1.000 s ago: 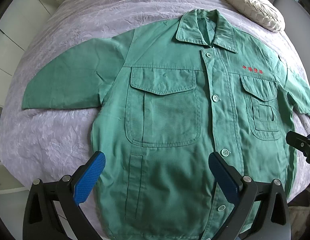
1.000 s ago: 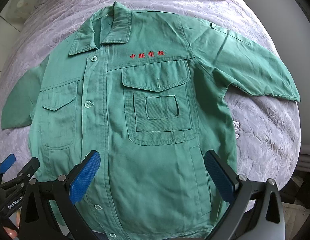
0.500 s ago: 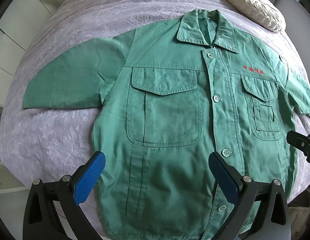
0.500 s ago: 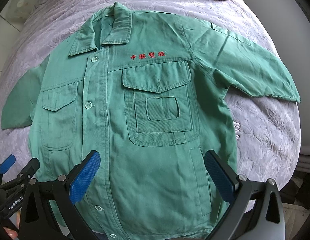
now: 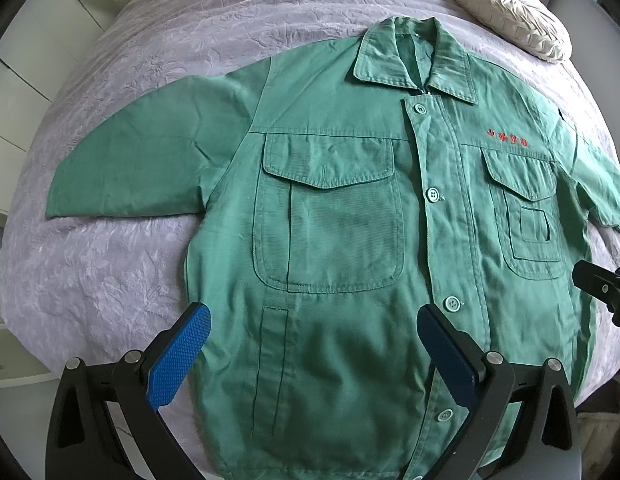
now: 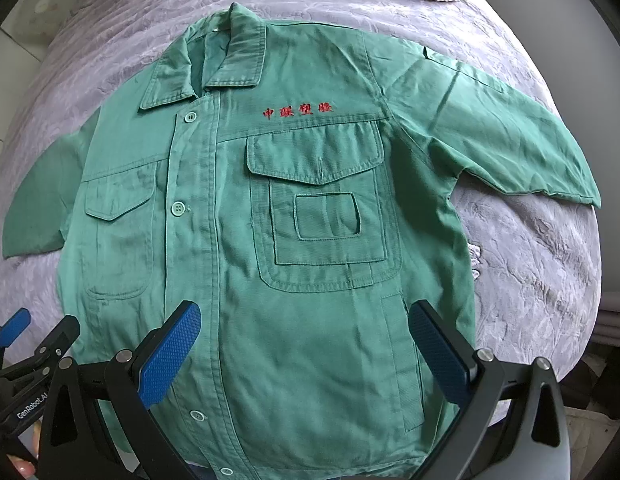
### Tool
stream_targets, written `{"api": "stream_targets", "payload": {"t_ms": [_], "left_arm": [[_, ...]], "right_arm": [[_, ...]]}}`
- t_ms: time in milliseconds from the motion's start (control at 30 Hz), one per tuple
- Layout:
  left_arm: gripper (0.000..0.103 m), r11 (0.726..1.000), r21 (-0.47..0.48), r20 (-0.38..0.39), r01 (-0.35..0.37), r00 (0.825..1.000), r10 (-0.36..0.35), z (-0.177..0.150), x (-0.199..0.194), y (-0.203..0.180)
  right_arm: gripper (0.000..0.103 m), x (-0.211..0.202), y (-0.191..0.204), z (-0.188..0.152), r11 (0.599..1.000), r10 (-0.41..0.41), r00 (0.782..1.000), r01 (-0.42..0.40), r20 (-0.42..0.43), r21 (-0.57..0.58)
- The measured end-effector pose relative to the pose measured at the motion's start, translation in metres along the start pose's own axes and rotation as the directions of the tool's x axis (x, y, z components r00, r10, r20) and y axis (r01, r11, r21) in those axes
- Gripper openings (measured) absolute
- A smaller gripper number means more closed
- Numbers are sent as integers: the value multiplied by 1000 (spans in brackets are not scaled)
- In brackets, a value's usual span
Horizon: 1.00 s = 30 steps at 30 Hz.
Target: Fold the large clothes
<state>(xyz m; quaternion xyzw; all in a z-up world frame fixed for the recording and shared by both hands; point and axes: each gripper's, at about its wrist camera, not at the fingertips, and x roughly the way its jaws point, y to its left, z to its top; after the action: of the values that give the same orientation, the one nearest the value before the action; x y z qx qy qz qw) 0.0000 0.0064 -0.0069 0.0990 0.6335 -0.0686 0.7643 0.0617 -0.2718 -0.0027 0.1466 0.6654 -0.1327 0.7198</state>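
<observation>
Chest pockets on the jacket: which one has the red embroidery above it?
The chest pocket with the small patch pocket sewn on its front, on the right gripper's side. The red characters sit just above its flap; the plain pocket has none.

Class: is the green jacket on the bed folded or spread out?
Spread out: the green jacket lies flat, front up, with both sleeves extended sideways on the bed.

I hold my left gripper (image 5: 314, 354) with its blue-padded fingers (image 5: 177, 356) spread wide at six o'clock. My right gripper (image 6: 305, 350) matches it, fingers equally parted, gripping nothing.
</observation>
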Motion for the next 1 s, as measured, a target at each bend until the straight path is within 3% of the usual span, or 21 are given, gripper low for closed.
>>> {"api": "stream_targets", "payload": {"t_ms": [1000], "left_arm": [[103, 1000, 5, -2, -5, 1000, 5, -2, -1, -3]], "right_arm": [[103, 2, 4, -1, 1000, -3, 1000, 3, 2, -12]]}}
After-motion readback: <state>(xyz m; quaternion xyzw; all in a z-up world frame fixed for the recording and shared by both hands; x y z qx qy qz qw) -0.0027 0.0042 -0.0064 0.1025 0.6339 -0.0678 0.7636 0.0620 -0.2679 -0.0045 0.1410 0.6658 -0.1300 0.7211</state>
